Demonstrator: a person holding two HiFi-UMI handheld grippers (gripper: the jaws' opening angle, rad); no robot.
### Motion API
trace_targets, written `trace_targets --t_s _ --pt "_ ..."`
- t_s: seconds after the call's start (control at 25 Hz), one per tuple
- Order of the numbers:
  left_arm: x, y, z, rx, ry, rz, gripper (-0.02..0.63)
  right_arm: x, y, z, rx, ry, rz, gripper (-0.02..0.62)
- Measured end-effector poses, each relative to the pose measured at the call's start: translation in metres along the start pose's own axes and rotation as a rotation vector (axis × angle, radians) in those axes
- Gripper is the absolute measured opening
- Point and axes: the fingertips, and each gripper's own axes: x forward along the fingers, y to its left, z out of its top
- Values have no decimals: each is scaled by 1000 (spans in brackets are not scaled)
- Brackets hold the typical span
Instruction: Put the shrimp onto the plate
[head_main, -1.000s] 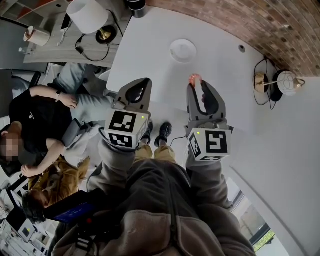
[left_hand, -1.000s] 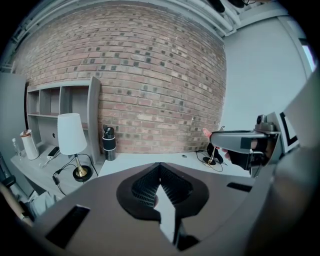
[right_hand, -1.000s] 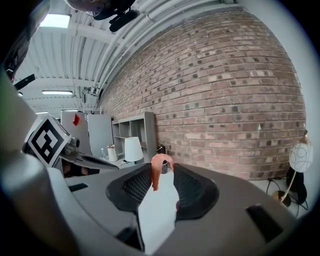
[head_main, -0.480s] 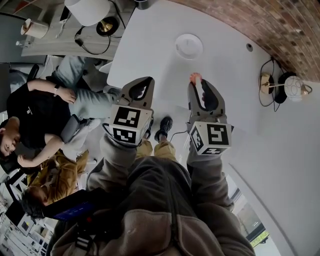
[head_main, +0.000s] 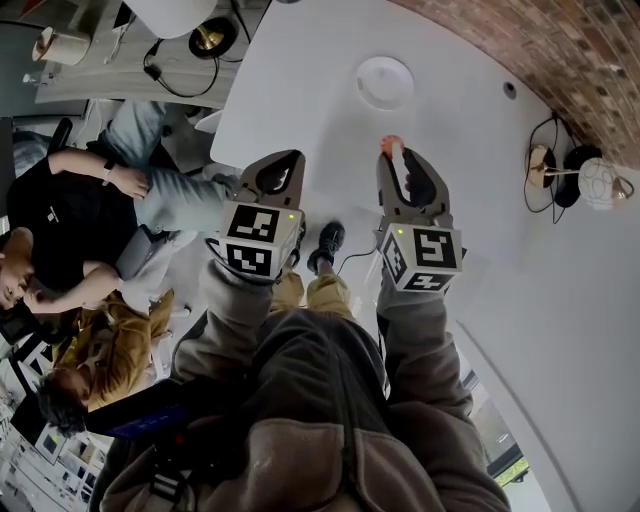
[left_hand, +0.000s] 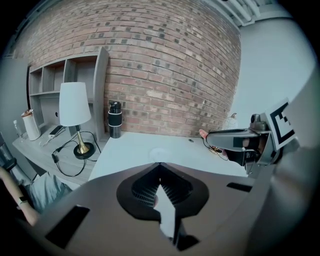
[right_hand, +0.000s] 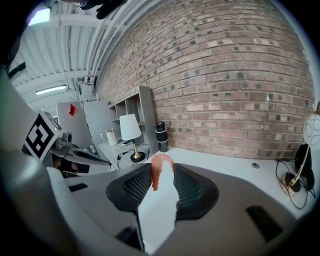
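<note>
A small white plate (head_main: 385, 82) lies on the white table (head_main: 300, 90), far from me. My right gripper (head_main: 392, 152) hovers short of it, shut on a pink shrimp (head_main: 391, 145) that sticks out past the tips. In the right gripper view the shrimp (right_hand: 161, 169) is pinched between the dark pads, curling upward. My left gripper (head_main: 283, 162) hangs level with it at the left, shut with nothing in it. The left gripper view shows its jaws (left_hand: 160, 166) meeting, the plate (left_hand: 159, 151) faint beyond, and the shrimp (left_hand: 202, 133) at the right gripper's tip.
A lamp with a white shade (left_hand: 75, 102) and its cable stand on a side desk at the left, and a black bottle (left_hand: 115, 120) at the table's far corner. A globe lamp (head_main: 600, 180) sits right. People sit at the left (head_main: 60, 220). A brick wall (right_hand: 225, 75) backs the table.
The head view has drifted a little, so the plate sits higher and further right in the picture. Both grippers keep their places relative to it and the shrimp stays gripped.
</note>
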Motion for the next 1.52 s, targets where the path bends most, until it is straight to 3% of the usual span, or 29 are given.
trace_targets --t_s 0.8,1.52 --pt "31 25 -72 -138 157 48 5 70 -25 -76 12 164 5 133" --pt "37 30 -111 -184 227 57 5 130 -59 -114 30 225 -4 133"
